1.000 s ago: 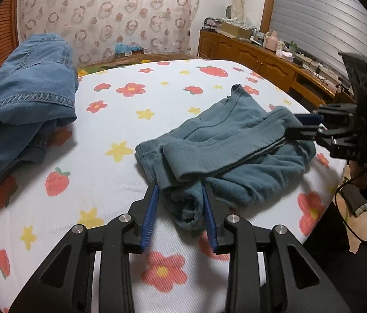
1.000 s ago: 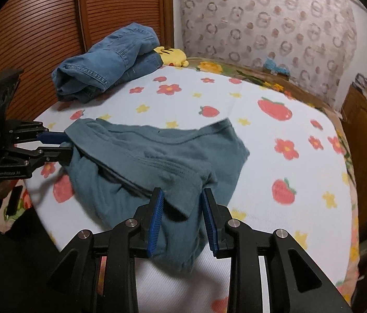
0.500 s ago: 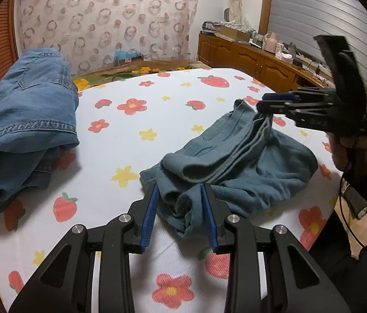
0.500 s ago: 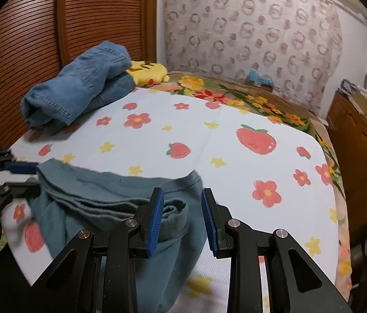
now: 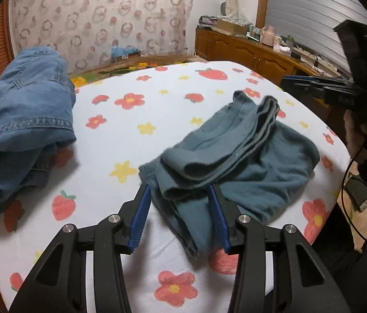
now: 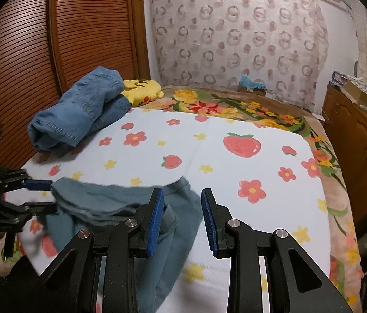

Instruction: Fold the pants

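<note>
Left claw [image 5: 178,217] opening, jaws just parted, straddling near end of teal pants [image 5: 235,161] without pressing: releasing finished fold. Pants lying bunched on flowered bed sheet [image 5: 141,120]. Right claw [image 6: 181,217] hovering released, empty, beside waistband.

My bed [image 5: 173,120] wears a white sheet [image 6: 235,172] printed with strawberries, red flowers and yellow stars. The teal pants [image 5: 235,161] lie bunched in folds near its close edge. A heap of blue jeans [image 5: 24,120] sits well apart, by the wooden slatted wall, touching a yellow plush toy [image 6: 141,92]. A floral blanket [image 6: 235,107] shows beyond the sheet's far edge.
</note>
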Motion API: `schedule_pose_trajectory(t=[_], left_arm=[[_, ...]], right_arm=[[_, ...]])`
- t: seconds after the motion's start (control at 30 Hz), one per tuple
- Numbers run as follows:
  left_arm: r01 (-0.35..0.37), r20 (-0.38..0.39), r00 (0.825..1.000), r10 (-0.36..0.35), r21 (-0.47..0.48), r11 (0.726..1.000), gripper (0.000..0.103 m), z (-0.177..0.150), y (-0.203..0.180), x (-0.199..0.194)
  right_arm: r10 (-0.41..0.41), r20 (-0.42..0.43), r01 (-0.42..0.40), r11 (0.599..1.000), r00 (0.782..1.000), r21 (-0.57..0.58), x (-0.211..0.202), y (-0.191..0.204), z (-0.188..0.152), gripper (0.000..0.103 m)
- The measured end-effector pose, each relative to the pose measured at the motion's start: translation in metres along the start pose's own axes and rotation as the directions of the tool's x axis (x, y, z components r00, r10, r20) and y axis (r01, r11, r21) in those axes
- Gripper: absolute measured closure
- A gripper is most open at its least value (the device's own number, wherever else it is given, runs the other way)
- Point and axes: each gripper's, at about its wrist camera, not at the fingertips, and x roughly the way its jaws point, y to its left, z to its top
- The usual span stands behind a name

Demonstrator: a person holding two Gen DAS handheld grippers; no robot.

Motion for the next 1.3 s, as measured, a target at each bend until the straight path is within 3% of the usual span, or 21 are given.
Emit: schedule_pose_trajectory(t=[0.27, 0.4, 0.67, 0.9, 1.3], left_arm=[[-0.031, -0.035, 0.999, 0.031, 0.007, 0.999, 0.056, 0.009, 0.002, 0.018], [-0.038, -0.043, 0.998, 0.038, 0.002, 0.999, 0.056, 0.02, 0.006, 0.031], [-0.04, -0.008, 0.999, 0.04, -0.076, 0.996, 0.056, 0.028, 0.022, 0.029], [-0.023, 0.007, 1.0, 0.024, -0.101, 0.995, 0.056, 0.022, 0.027, 0.024], [-0.011, -0.029, 1.0, 0.008, -0.107, 0.994, 0.053, 0.016, 0.026, 0.039]], right_arm=[[0.029, -0.1, -0.036, 0.997, 0.995, -0.073, 0.009, 0.011, -0.024, 0.068], [0.036, -0.132, -0.05, 0.993, 0.991, -0.108, 0.026, 0.017, -0.019, 0.068], [-0.033, -0.131, 0.017, 0.992, 0.991, -0.123, 0.062, 0.009, 0.005, 0.067], [-0.025, -0.135, 0.013, 0.996, 0.99, -0.087, 0.074, 0.011, 0.003, 0.065], [0.004, -0.144, -0.006, 1.0, 0.99, -0.016, 0.077, 0.0, -0.002, 0.046]])
